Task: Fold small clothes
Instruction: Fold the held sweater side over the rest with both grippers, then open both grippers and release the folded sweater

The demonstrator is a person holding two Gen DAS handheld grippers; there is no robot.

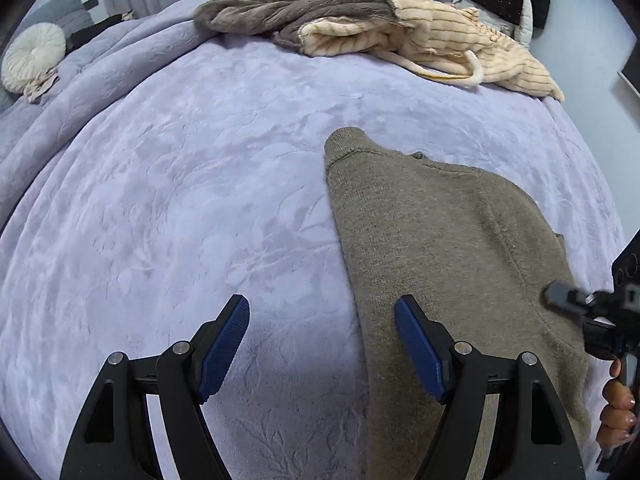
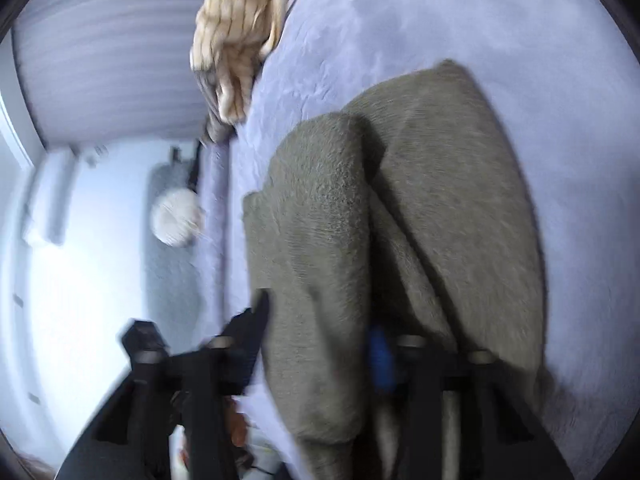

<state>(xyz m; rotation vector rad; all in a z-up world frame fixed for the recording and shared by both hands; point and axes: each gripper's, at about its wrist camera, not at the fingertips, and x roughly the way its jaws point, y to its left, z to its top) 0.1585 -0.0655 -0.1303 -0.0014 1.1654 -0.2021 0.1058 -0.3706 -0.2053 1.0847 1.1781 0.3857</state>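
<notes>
Right wrist: sweater point(image 2: 400, 216) hides tool point(image 2: 320, 344).

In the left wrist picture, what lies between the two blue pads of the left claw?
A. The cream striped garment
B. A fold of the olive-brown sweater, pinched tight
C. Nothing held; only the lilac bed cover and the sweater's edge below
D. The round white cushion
C: the left claw stands open, its pads far apart, above the lilac bed cover and the left edge of the olive-brown sweater.
</notes>
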